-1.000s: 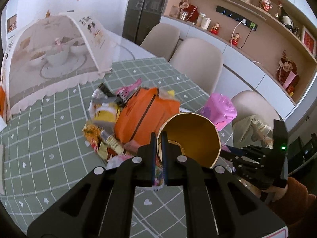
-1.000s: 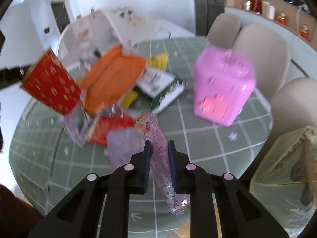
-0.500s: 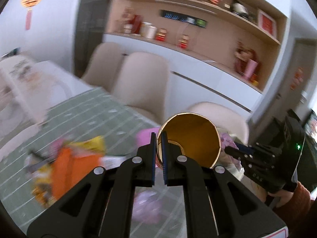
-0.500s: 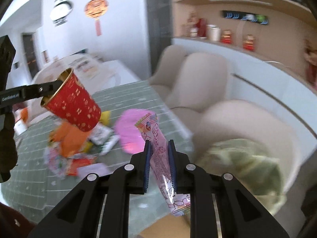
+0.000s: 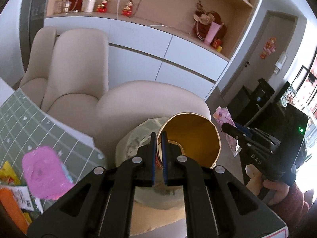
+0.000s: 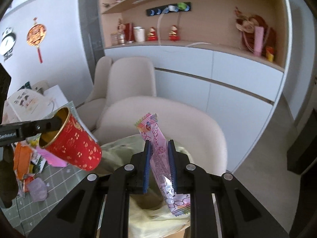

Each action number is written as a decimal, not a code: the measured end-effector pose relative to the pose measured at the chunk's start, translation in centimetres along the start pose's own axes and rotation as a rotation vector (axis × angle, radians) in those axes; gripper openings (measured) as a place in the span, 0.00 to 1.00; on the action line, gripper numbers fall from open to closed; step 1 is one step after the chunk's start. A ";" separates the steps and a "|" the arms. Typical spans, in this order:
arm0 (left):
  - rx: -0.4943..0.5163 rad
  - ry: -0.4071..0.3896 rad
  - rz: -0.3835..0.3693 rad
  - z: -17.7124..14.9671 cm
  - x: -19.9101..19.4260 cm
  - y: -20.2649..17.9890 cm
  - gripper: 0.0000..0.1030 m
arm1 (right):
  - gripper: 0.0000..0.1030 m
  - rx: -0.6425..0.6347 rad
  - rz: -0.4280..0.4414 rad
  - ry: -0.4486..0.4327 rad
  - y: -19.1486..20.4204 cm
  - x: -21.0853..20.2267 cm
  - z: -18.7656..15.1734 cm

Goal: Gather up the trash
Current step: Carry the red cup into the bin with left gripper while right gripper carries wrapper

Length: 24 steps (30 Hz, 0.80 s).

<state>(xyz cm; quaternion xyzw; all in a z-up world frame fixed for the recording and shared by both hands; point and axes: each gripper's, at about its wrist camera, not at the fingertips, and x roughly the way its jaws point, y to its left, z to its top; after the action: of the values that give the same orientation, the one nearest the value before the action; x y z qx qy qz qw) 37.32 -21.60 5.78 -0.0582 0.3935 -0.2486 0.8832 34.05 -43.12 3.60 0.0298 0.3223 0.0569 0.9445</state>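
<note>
My left gripper (image 5: 158, 136) is shut on the rim of a red paper cup (image 5: 190, 138) with a gold inside, also seen from the right wrist view as the red cup (image 6: 77, 146). My right gripper (image 6: 159, 145) is shut on a pink snack wrapper (image 6: 158, 148), which shows at the right of the left wrist view as the pink wrapper (image 5: 225, 121). Both hang above a pale green trash bag (image 6: 122, 148) that stands on the seat of a cream chair (image 6: 158, 117); the bag (image 5: 138, 138) lies just beyond the cup.
A table with a green checked cloth (image 5: 23, 123) sits at the left, with a pink box (image 5: 43, 174) and a heap of wrappers (image 6: 25, 162) on it. More cream chairs (image 5: 75, 67) and white cabinets (image 5: 178, 59) stand behind. A hand (image 5: 277, 190) holds the right gripper.
Both grippers have swung from above the littered table to the right, over the chair with the trash bag. The cup and the pink wrapper stayed in their grips.
</note>
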 end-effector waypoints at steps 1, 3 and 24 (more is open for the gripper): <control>0.002 0.008 0.006 0.2 0.6 -0.2 0.05 | 0.17 0.018 0.008 0.006 -0.5 0.4 0.0; -0.003 0.030 0.014 0.6 1.9 -0.7 0.05 | 0.17 0.027 0.018 0.008 -0.8 0.9 0.2; 0.060 0.179 -0.004 -0.8 8.8 0.3 0.05 | 0.17 0.083 -0.055 0.062 -1.1 4.7 -0.1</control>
<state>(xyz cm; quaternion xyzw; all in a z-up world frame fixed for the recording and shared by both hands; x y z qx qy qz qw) 41.86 -25.55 -0.73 -0.0099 0.4632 -0.2662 0.8453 37.80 -43.57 0.53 0.0583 0.3541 0.0183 0.9332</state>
